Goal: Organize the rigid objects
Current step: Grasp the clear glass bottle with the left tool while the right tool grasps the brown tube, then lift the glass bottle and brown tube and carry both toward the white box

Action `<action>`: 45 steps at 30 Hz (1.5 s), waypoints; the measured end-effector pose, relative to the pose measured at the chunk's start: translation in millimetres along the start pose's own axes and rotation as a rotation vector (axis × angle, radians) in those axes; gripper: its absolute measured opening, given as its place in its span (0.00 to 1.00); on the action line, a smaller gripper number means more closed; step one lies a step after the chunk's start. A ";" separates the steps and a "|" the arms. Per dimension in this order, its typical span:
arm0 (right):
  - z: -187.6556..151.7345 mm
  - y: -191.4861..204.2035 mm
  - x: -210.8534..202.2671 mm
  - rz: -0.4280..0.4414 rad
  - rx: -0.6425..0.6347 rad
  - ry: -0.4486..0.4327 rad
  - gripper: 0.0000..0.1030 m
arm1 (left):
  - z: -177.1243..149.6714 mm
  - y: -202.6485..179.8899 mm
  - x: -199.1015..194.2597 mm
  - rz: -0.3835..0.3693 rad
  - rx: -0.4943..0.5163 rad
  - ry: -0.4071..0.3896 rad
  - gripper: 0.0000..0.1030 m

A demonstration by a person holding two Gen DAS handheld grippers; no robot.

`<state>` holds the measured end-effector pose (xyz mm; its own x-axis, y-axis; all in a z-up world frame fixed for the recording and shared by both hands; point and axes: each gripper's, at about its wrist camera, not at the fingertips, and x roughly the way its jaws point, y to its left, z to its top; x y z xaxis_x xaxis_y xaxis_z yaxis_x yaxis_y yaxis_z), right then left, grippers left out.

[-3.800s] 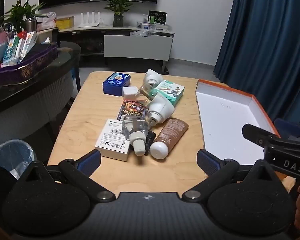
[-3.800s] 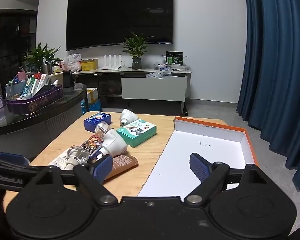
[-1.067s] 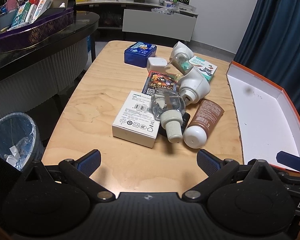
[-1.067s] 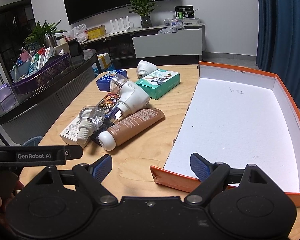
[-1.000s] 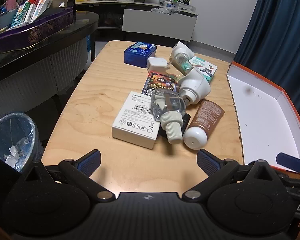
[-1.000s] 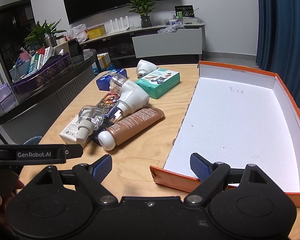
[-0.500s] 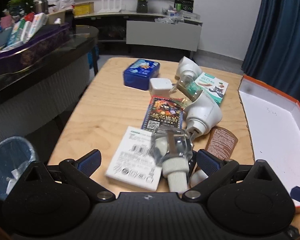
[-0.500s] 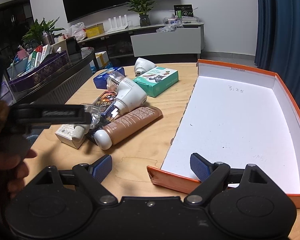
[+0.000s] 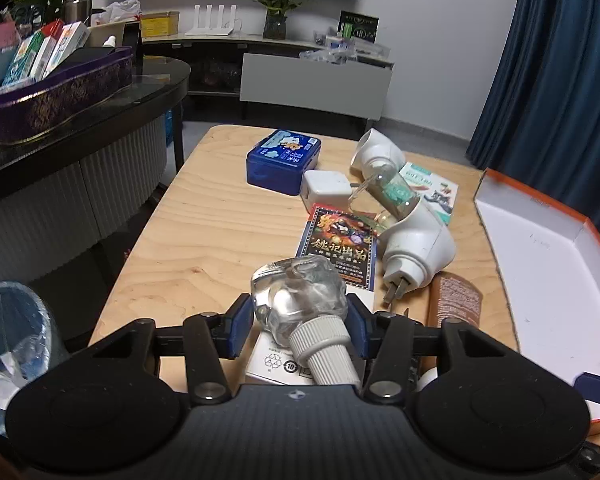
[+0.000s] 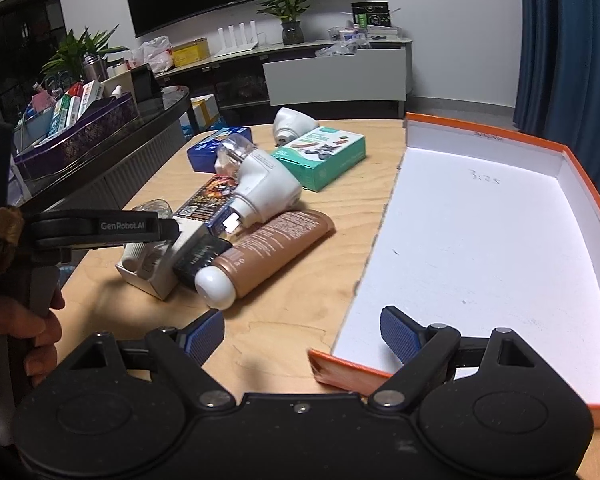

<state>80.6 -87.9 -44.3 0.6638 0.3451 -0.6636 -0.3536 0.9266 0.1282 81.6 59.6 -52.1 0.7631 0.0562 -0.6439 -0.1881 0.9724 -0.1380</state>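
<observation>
The left gripper (image 9: 298, 322) has just closed its jaws, and its blue fingers (image 9: 236, 330) now pinch the clear glass bottle (image 9: 300, 300) on both sides of its body, the ribbed grey cap pointing back toward the handle. The bottle sits over the white carton (image 9: 280, 364), which lies on the wooden desk (image 9: 204, 236) at the near end of the pile. Beside it lie the dark card pack (image 9: 342, 246), the white plug-in unit (image 9: 416, 248) and the brown tube (image 10: 268, 250), the tube's white cap toward the near edge. Farther back are the blue tin (image 9: 284, 160), a small white adapter (image 9: 326, 188) and the teal carton (image 10: 320, 156). The right gripper (image 10: 302, 338) hangs with its fingers spread wide and nothing between them, over the near corner of the orange-rimmed box (image 10: 580, 176), which stands on the right side of the desk with a bare white floor. A hand (image 10: 40, 340) grips the left tool's handle.
</observation>
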 end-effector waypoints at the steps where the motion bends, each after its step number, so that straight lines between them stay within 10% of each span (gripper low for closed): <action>1: 2.0 1.3 1.5 0.002 0.000 -0.001 0.97 | 0.0 1.1 -1.5 -0.012 -0.009 -0.005 0.48; 13: 25.9 19.9 39.7 0.054 0.088 0.043 0.97 | -3.5 9.3 -29.2 -0.056 -0.017 -0.057 0.48; 30: 30.5 16.3 76.7 -0.106 0.035 0.088 0.96 | -7.4 3.1 -27.8 -0.121 -0.010 -0.060 0.48; 35: 22.7 24.2 72.6 -0.148 -0.024 0.014 0.47 | -9.4 0.0 -31.0 -0.128 -0.003 -0.064 0.48; 45: 28.0 -6.9 33.9 0.005 0.122 -0.009 0.43 | -10.8 -10.0 -42.3 -0.135 0.013 -0.071 0.48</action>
<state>124.0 -78.4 -47.1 0.6682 0.3508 -0.6560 -0.2745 0.9359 0.2208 44.5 45.1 -31.7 0.8230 -0.0597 -0.5649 -0.0730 0.9751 -0.2094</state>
